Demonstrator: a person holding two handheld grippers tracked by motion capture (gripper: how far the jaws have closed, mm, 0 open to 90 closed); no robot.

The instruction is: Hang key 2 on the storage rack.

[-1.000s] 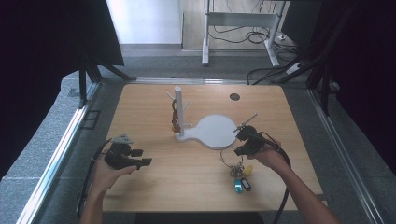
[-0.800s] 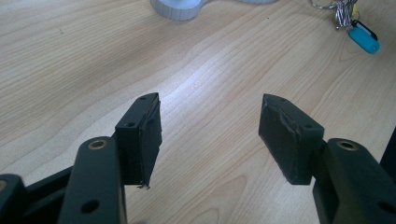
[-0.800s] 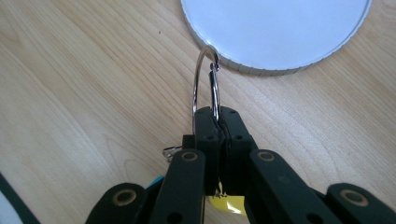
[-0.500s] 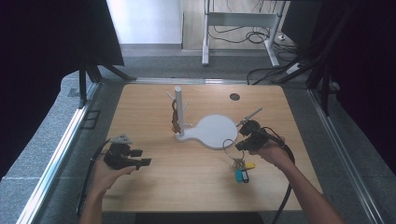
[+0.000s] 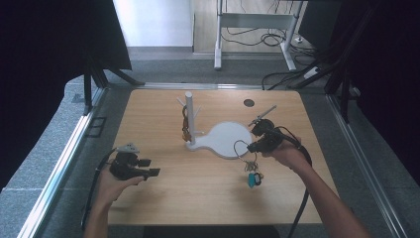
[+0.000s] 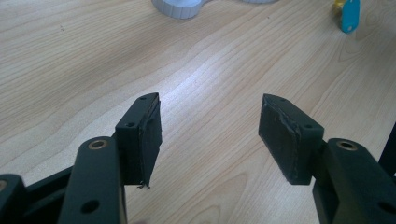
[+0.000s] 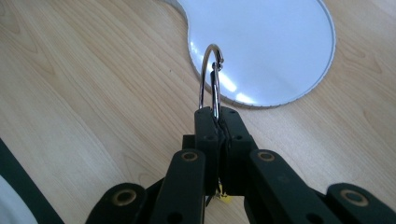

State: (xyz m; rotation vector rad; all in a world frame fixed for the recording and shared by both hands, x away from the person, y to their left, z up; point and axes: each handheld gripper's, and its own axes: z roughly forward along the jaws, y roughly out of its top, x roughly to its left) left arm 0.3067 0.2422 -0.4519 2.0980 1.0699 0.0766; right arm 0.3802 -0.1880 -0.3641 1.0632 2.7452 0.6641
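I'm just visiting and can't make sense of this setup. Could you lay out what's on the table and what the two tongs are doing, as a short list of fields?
Table: light wooden table
Stand: white stand with pegs, on a round white base
On the stand: a dark bunch hangs from a peg
Right tongs: shut on a metal key ring, beside the base's edge
Hanging from the ring: keys and a blue tag, dangling below
Left tongs: open, nothing between them, above bare wood
Far edge: small dark disc
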